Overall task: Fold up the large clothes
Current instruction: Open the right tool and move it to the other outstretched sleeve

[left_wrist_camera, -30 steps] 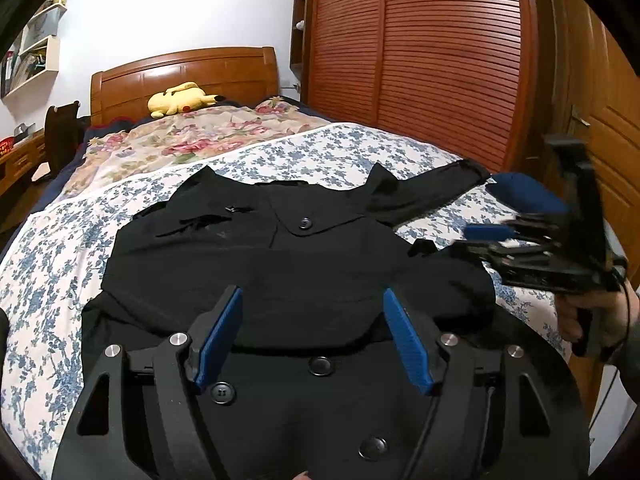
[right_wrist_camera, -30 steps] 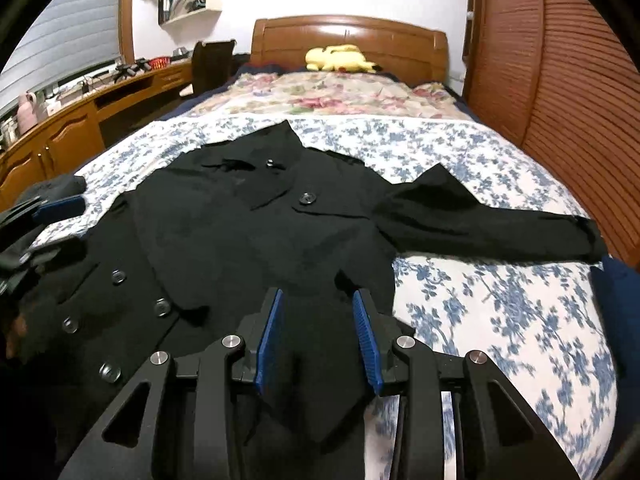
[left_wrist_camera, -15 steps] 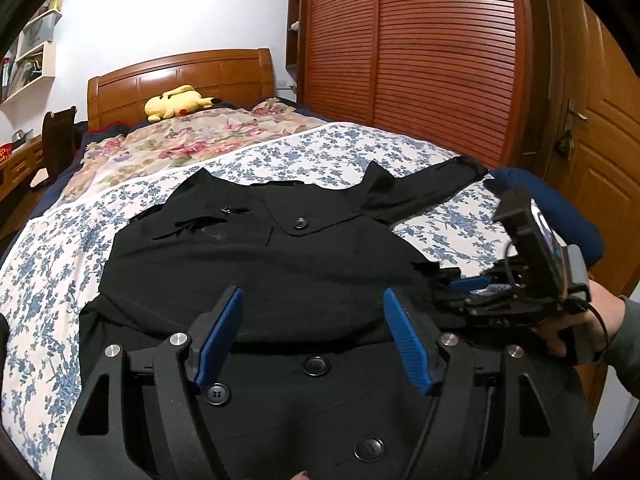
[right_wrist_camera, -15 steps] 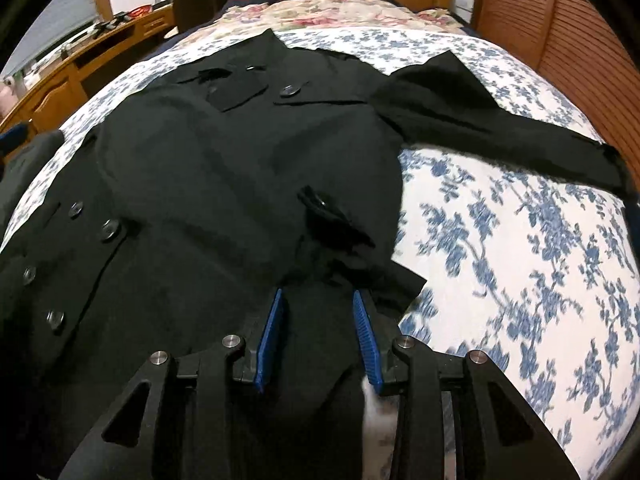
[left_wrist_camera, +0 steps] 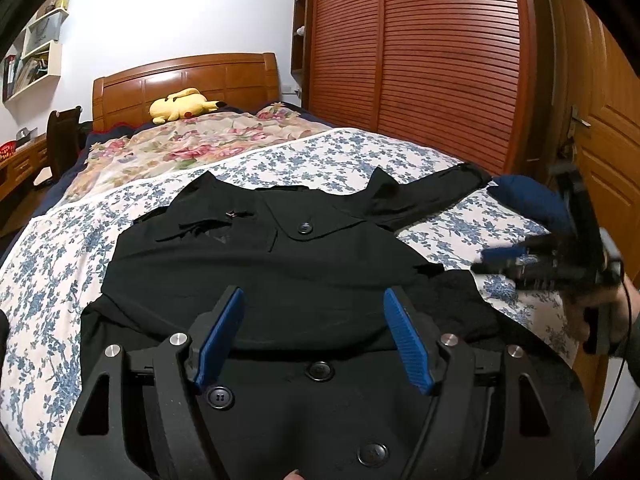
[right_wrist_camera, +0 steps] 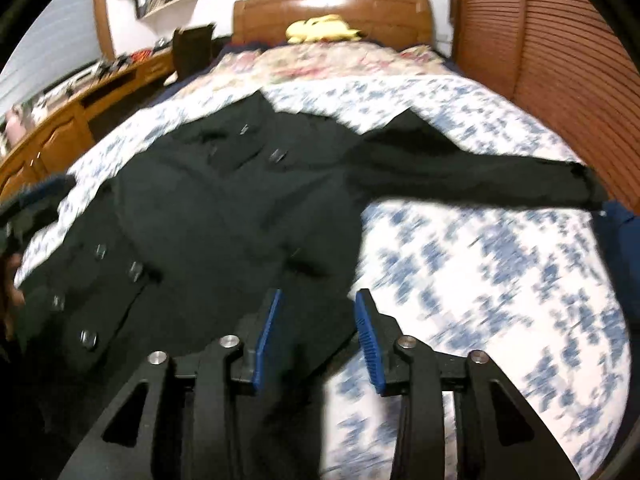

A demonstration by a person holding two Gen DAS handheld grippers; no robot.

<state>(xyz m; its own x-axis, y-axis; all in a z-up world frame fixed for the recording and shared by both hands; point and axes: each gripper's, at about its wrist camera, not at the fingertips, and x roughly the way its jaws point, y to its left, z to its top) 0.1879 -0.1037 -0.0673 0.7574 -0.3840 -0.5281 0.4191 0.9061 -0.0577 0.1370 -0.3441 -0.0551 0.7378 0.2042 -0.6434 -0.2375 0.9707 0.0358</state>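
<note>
A large black coat [left_wrist_camera: 264,272] with round buttons lies spread on the bed; its right sleeve [right_wrist_camera: 472,172] stretches out toward the wardrobe side. My left gripper [left_wrist_camera: 314,308] is open, low over the coat's lower front, holding nothing. My right gripper [right_wrist_camera: 318,308] is open over the coat's right hem edge; it also shows blurred at the right of the left wrist view [left_wrist_camera: 500,258], above the sheet beside the coat. The right wrist view is motion-blurred.
The bed has a blue-flowered white sheet [left_wrist_camera: 360,160] and a floral quilt [left_wrist_camera: 192,148] near the wooden headboard, with a yellow plush toy [left_wrist_camera: 182,104]. A slatted wooden wardrobe [left_wrist_camera: 420,60] runs along the right. A dark blue cushion [left_wrist_camera: 528,200] lies at the bed's right edge. A desk [right_wrist_camera: 80,108] stands left.
My right gripper has lifted and pulled back from the coat's right hem, tilting up to see the whole bed. The left gripper has stayed in place.
</note>
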